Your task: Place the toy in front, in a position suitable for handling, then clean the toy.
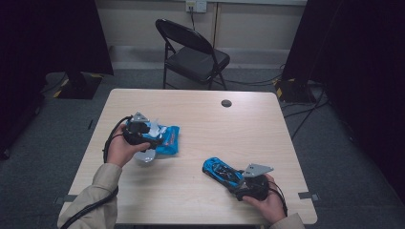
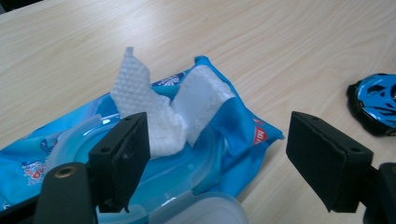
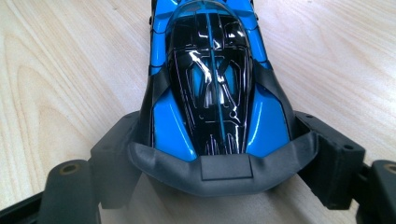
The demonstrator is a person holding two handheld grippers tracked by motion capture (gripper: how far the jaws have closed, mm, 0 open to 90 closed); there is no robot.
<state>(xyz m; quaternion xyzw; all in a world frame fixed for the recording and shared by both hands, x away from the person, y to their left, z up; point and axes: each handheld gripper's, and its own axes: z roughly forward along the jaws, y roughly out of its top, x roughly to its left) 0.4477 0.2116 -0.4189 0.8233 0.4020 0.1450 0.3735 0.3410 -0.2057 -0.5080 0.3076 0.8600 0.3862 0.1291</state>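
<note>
My right tool (image 3: 219,154) is clamped on the tail of the glossy blue-and-black toy car (image 3: 212,88), which rests on the pale wood-grain desk (image 3: 60,70) near my right hand. The wiping hasn't begun, I judge. A dimpled white wipe (image 2: 149,107) stands out of the crinkly blue pack (image 2: 233,126), its clear lid open, and my left tool (image 2: 219,154) is spread wide around it, gripping nothing.

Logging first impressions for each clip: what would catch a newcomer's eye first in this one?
Probably the glossy blue and black toy car, near the table's right front, its rear end clamped between the jaws of the right hand-held gripper. Next, the blue wet-wipe pack at the left, lid flipped open with a white wipe sticking up. The left hand-held gripper hangs open over it, one jaw next to the wipe.
</note>
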